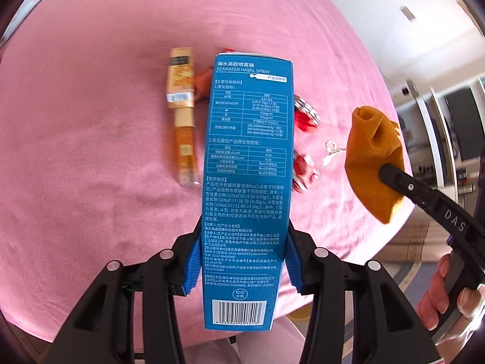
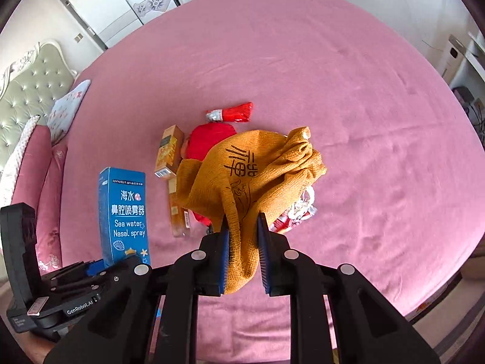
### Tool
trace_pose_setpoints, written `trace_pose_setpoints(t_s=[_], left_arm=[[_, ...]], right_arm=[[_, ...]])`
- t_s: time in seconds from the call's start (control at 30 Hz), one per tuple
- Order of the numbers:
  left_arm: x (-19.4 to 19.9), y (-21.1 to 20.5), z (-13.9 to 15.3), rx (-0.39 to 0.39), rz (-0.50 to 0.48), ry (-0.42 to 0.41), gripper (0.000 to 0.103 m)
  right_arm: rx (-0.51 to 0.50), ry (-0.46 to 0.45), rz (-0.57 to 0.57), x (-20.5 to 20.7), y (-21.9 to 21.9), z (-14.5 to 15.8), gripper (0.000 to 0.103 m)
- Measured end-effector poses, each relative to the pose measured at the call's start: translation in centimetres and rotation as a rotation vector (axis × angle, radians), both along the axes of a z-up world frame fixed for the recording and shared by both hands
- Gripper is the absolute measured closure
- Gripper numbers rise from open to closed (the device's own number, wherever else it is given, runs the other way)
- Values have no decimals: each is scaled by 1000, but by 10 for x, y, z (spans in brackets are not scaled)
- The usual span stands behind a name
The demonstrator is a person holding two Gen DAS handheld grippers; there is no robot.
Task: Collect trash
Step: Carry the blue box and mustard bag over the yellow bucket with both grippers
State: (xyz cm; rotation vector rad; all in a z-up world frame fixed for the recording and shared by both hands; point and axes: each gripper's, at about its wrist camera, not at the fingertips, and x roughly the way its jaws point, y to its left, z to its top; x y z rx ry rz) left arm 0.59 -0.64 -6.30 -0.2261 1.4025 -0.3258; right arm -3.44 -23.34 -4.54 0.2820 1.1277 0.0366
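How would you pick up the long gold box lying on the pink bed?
Take the gold box across its narrow width, near the middle, coming straight down from above. It lies flat and long on the pink bed, with its long left side clear; red wrappers sit close on the other side.

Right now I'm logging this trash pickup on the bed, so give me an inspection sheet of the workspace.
Surface: pink bedspread, lightly wrinkled.
Job's things: blue nasal spray box lifted in the left gripper; mustard cloth pouch hanging from the right gripper.
Clutter: gold carton with a gold tube below it, red wrappers, a red bundle, a red tassel, and a small pale string piece, all lying on the bedspread.
Grippers: left jaws clamp the box's sides; right jaws pinch a fold of the pouch.
Cables: nothing seen.
Surroundings: tufted headboard, pillows, wardrobe doors.
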Motion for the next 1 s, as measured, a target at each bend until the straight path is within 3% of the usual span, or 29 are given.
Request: trace_pose_setpoints(t_s=[0.27,0.5,0.7,0.83,1.0], left_arm=[[-52,-98,10,20,-204,-3,57],[-122,-204,0,32,-382,54,57],[-185,-299,-22,47,-570,111,57],[-229,-354,-44,78,-706,158,57],[-267,-392,-72,115,-824,192,57]], right_arm=[[49,32,-171,-99,-84,-6,86],[48,72,-334,-203,-178,-24,86],[58,148,-476,-284,-239,-58,86],[65,203,-543,-319,-254,-82,86],[129,234,-623,-361,-274,-112,85]])
